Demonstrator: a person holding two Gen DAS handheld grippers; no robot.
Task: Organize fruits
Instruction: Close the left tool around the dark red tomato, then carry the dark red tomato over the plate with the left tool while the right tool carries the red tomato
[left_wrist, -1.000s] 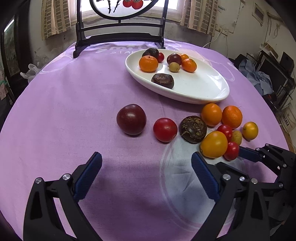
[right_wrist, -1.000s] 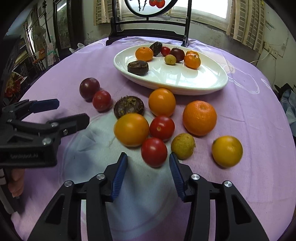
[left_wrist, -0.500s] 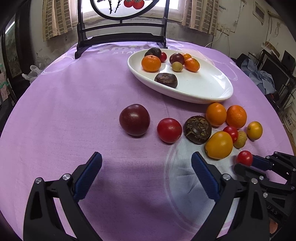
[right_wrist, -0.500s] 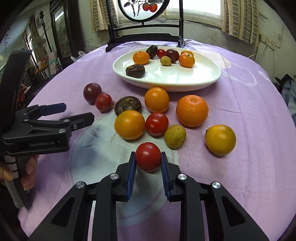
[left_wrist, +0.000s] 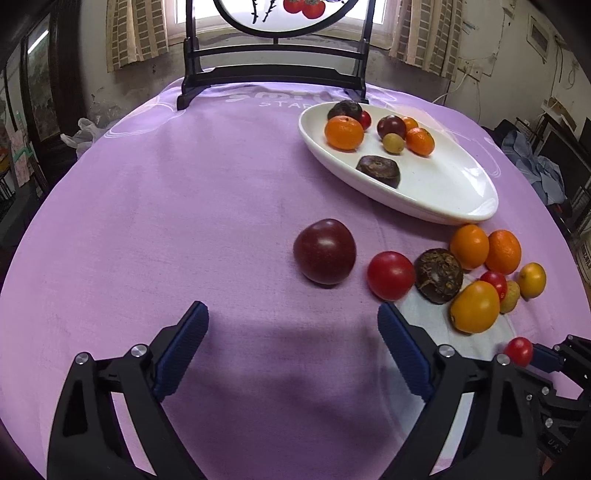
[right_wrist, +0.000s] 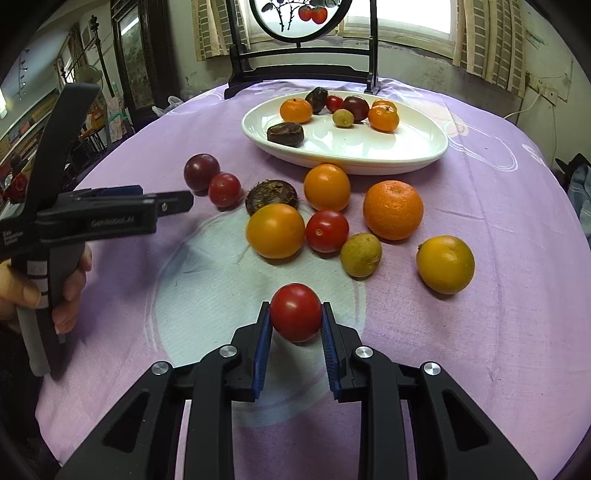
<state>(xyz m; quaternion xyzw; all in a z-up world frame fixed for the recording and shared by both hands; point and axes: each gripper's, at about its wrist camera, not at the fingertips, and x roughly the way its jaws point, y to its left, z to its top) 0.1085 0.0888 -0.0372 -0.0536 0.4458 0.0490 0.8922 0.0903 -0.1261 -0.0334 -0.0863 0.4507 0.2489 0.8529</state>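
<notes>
On the purple cloth (right_wrist: 498, 332) at far left, my left gripper (left_wrist: 293, 334) hovers low with its ribbed blue pads spread wide and nothing between them; the right wrist view shows my bare hand (right_wrist: 44, 284) wrapped round its black handle, the tool held level and pointing across the table. Just ahead of those parted jaws sits a smooth, glossy dark plum (left_wrist: 325, 251), with a shiny red tomato (left_wrist: 390, 275) beside it and a rough, crusty brown fruit (left_wrist: 439, 275) touching that one. Farther right, loose round fruit clusters together: a waxy yellow-orange tomato (right_wrist: 275, 230), a second red tomato (right_wrist: 327, 231), a dimpled orange (right_wrist: 393, 209), a dull olive-green fruit (right_wrist: 361, 254) and a yellow citrus (right_wrist: 445, 264) set slightly apart. Beyond them the glazed white oval plate (right_wrist: 413, 147) holds several small oranges, dark fruits and one pale green one. Nearest me, my right gripper (right_wrist: 295, 321) is clenched on a small glossy red cherry tomato (right_wrist: 295, 312), pinched between both ribbed pads just above the pale patch of the cloth.
</notes>
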